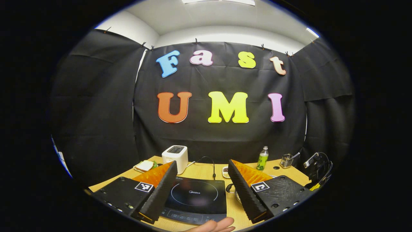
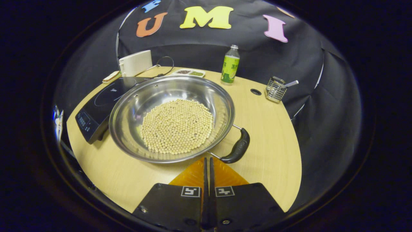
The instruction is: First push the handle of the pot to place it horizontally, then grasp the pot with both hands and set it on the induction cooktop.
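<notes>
Two fingers of the left gripper (image 1: 199, 190) stand wide apart above the induction cooktop (image 1: 196, 199). In the right gripper view, the right gripper (image 2: 207, 167), fingers closed on nothing, sits near the pot's (image 2: 172, 117) handle (image 2: 237, 149); the bean-filled pot rests beside the cooktop.

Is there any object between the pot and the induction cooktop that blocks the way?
Nothing visible does. In the right gripper view the pot stands directly beside the induction cooktop, its rim at the cooktop's edge. The cooktop's glass is bare. The bottle and wire holder stand off to the far side.
</notes>
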The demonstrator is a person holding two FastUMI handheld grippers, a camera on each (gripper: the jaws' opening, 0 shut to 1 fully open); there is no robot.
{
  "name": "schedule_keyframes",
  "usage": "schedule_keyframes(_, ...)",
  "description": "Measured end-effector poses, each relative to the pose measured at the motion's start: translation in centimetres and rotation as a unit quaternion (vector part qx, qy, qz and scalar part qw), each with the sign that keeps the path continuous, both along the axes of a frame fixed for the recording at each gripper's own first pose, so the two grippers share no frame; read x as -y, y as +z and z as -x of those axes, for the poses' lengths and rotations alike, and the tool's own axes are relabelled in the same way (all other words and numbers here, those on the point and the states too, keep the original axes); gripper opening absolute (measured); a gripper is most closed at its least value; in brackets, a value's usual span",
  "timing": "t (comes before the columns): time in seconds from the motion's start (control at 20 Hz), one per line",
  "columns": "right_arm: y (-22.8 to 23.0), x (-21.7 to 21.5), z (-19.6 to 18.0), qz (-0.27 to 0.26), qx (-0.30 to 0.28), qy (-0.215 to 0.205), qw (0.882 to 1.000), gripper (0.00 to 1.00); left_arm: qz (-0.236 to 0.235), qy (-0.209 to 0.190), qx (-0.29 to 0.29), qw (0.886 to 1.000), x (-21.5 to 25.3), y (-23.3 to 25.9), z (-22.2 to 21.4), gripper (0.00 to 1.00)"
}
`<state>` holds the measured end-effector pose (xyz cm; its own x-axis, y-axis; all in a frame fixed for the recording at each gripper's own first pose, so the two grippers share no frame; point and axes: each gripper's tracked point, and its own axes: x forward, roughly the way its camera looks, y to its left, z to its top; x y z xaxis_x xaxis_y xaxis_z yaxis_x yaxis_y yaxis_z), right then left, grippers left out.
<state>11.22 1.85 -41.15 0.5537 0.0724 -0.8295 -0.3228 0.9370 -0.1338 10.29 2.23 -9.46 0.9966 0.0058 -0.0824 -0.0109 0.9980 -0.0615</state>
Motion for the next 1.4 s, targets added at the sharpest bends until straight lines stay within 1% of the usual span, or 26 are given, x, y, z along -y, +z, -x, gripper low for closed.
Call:
schedule_keyframes(0.2,-0.4,1.1,-2.0,-0.002,0.007,-0.001,1.0,0.04,-0.009,0.002,-0.003,1.0,0.2,-0.3,-0.1,0.94)
schedule_keyframes(0.25,-0.5,1.3,-2.4,-0.006,0.008,-0.001,1.0,0.01,-0.008,0.002,-0.007,1.0,0.3,-0.5,-0.3,0.94)
schedule_keyframes(0.3,-0.6,1.6,-2.8,-0.007,0.008,-0.003,1.0,0.04,-0.002,0.001,-0.012,1.0,0.4,-0.8,-0.3,0.94)
schedule_keyframes(0.4,-0.7,1.9,-3.6,-0.009,0.014,-0.005,1.0,0.04,0.012,-0.004,-0.02,1.0,0.8,-1.2,-0.4,0.94)
schedule_keyframes(0.45,-0.7,2.0,-3.9,-0.01,0.017,-0.008,1.0,0.01,0.016,-0.004,-0.022,1.0,0.8,-1.3,-0.4,0.94)
schedule_keyframes(0.5,-0.8,2.2,-4.1,-0.012,0.02,-0.013,1.0,0.04,0.018,-0.004,-0.024,1.0,0.9,-1.4,-0.4,0.94)
schedule_keyframes(0.6,-1.0,2.4,-4.4,-0.018,0.024,-0.024,0.999,0.04,0.017,-0.005,-0.028,0.999,1.1,-1.9,-0.6,0.94)
schedule_keyframes(0.65,-1.1,2.4,-4.5,-0.021,0.025,-0.028,0.999,0.04,0.018,-0.005,-0.03,0.999,1.3,-2.1,-0.8,0.94)
schedule_keyframes(0.7,-1.1,2.4,-4.5,-0.025,0.026,-0.031,0.999,0.01,0.019,-0.006,-0.031,0.999,1.5,-2.3,-1.0,0.94)
schedule_keyframes(0.75,-0.9,2.2,-4.4,-0.031,0.03,-0.034,0.998,0.04,0.02,-0.008,-0.033,0.999,1.8,-2.6,-1.3,0.95)
schedule_keyframes(0.9,0.2,2.3,-4.1,-0.046,0.054,-0.042,0.997,0.04,0.01,-0.012,-0.053,0.998,2.4,-4.2,-1.8,0.94)
schedule_keyframes(1.2,3.8,2.5,-3.3,-0.049,0.108,-0.044,0.992,0.04,0.017,-0.043,-0.094,0.995,4.8,-6.9,-2.7,0.94)
schedule_keyframes(1.3,4.9,2.6,-3.2,-0.049,0.13,-0.045,0.989,0.22,0.016,-0.041,-0.109,0.993,5.1,-8.3,-3.1,0.95)
schedule_keyframes(1.35,5.6,2.7,-3.1,-0.048,0.14,-0.046,0.988,0.35,0.013,-0.04,-0.117,0.992,5.3,-8.8,-3.4,0.95)
schedule_keyframes(1.4,6.0,2.9,-3.1,-0.044,0.15,-0.05,0.986,0.42,0.01,-0.04,-0.126,0.991,5.5,-9.5,-3.6,0.94)
